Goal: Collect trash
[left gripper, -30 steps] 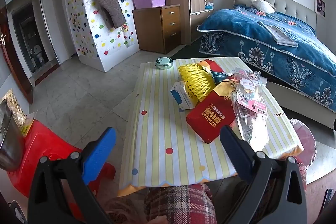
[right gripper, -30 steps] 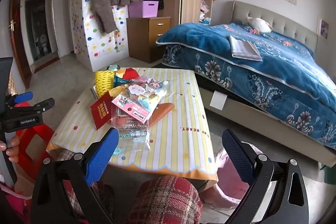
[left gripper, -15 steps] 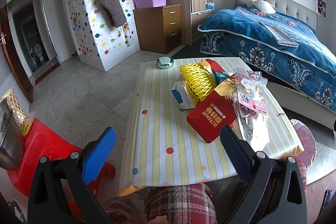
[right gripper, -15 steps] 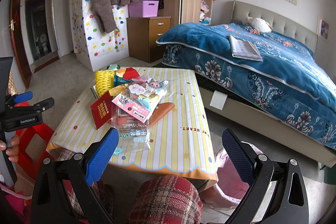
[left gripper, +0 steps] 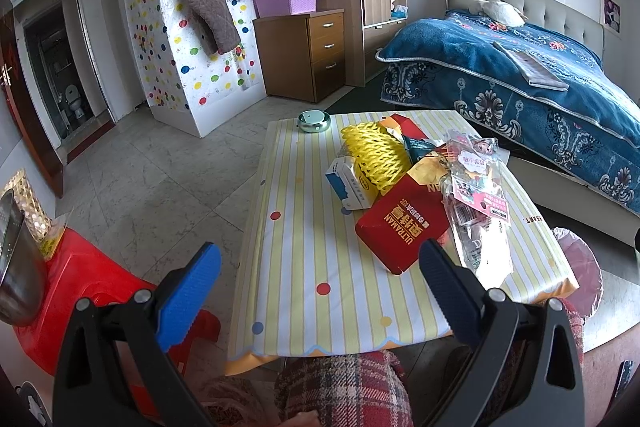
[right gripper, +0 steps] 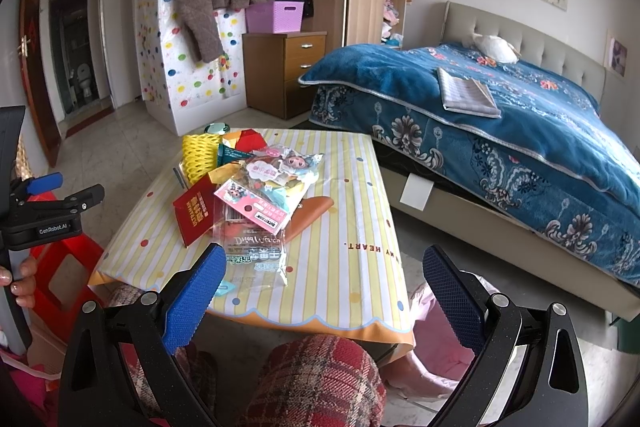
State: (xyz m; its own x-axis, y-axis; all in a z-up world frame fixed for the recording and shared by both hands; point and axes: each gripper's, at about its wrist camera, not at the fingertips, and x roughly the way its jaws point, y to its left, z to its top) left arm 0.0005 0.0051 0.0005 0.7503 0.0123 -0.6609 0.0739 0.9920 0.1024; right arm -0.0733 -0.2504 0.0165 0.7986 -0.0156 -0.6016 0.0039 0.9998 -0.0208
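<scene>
A heap of trash lies on a low table with a striped, dotted cloth (left gripper: 304, 267) (right gripper: 352, 267). In it are a red packet (left gripper: 400, 231) (right gripper: 194, 213), a yellow foam net (left gripper: 376, 153) (right gripper: 196, 155), a small white and blue box (left gripper: 348, 183), and clear plastic toy wrappers (left gripper: 480, 211) (right gripper: 260, 211). My left gripper (left gripper: 316, 279) is open, held before the table's near edge. My right gripper (right gripper: 324, 287) is open too, above the near edge, with nothing between its fingers. The left gripper's body (right gripper: 48, 211) shows at the left of the right wrist view.
A small green round tin (left gripper: 313, 121) sits at the table's far end. A red plastic stool (left gripper: 80, 291) stands left of the table, a pink bag (right gripper: 440, 339) at its right. A blue-covered bed (right gripper: 500, 115) fills the right. Plaid-clad knees (right gripper: 316, 379) sit below.
</scene>
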